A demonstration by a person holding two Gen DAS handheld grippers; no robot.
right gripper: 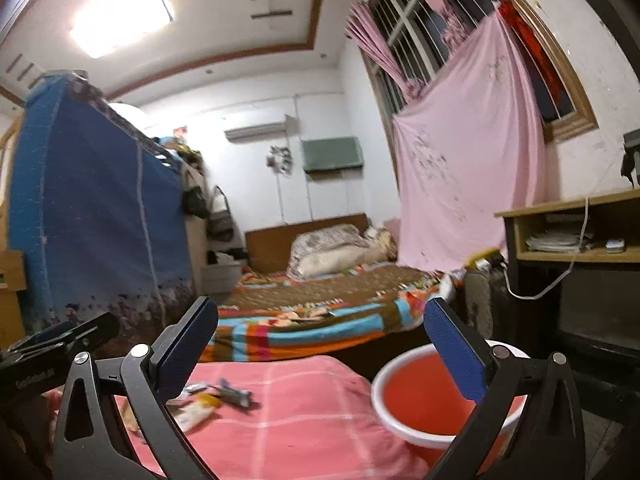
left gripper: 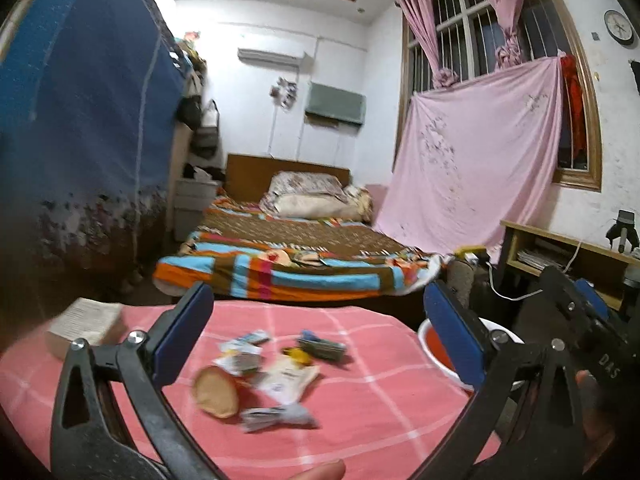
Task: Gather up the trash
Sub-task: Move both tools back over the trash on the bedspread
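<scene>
A heap of trash lies on the pink checked tablecloth: a round brown piece, a white wrapper, a crumpled grey packet and a dark green packet. My left gripper hovers open above and in front of the heap, nothing between its blue pads. The right gripper is open and empty too, over the table's right side. A red basin with a white rim sits just right of the table; what shows of its inside is empty. The trash lies low left in the right wrist view.
A thick book lies at the table's far left corner. Beyond the table stands a bed with a striped blanket. A blue cloth wardrobe rises on the left, and a wooden desk with a trailing white cable stands on the right. A fingertip shows at the bottom edge.
</scene>
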